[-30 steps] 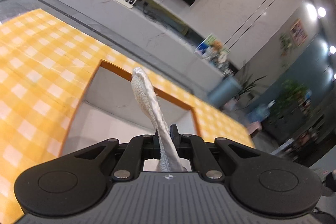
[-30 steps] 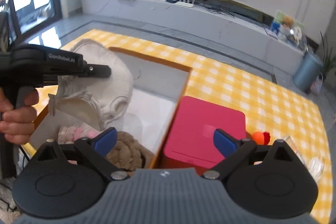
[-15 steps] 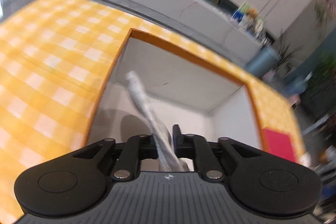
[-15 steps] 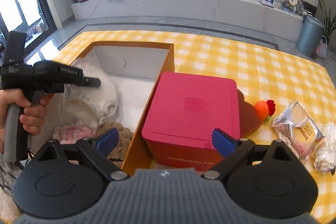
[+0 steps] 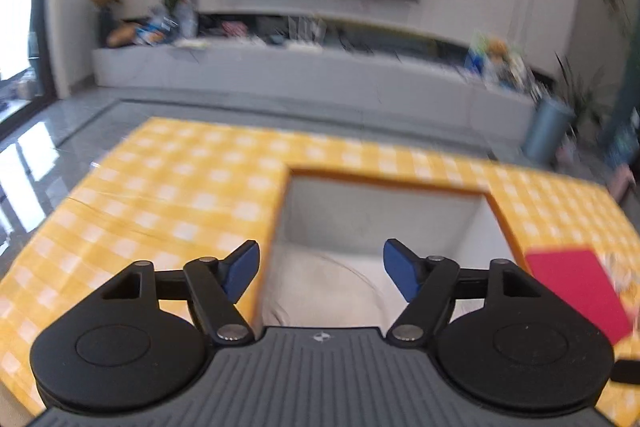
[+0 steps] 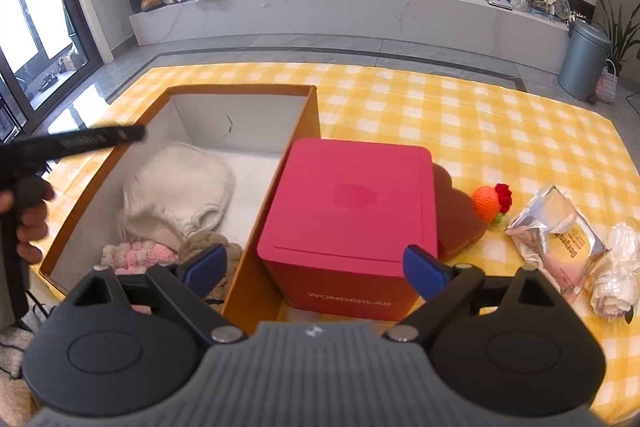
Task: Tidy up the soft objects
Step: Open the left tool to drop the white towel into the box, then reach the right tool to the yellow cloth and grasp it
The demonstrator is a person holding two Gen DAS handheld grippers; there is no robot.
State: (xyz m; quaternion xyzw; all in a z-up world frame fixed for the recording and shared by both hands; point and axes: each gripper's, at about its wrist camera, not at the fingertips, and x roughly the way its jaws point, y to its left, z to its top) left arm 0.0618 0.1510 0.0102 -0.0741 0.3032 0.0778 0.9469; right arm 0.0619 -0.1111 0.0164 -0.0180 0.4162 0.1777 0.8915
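Note:
An open orange box [image 6: 276, 171] with a white inside stands on the yellow checked table. In it lie a cream knitted hat [image 6: 176, 197], a pink fluffy item [image 6: 136, 255] and a tan knitted item [image 6: 216, 241]. My left gripper [image 5: 320, 269] is open and empty above the box [image 5: 280, 211]; the right wrist view shows it [image 6: 80, 141] over the box's left wall. My right gripper [image 6: 314, 267] is open and empty, near the front of the box and a pink box [image 6: 352, 219].
Right of the pink box lie a brown soft item [image 6: 456, 223], an orange and red crochet toy [image 6: 490, 201], a foil snack packet [image 6: 560, 235] and a white crumpled item [image 6: 618, 271]. The table's edge runs along the far side.
My left gripper has opened and let go of the cream hat, which now lies in the orange box. The left gripper has lifted. My right gripper stays open.

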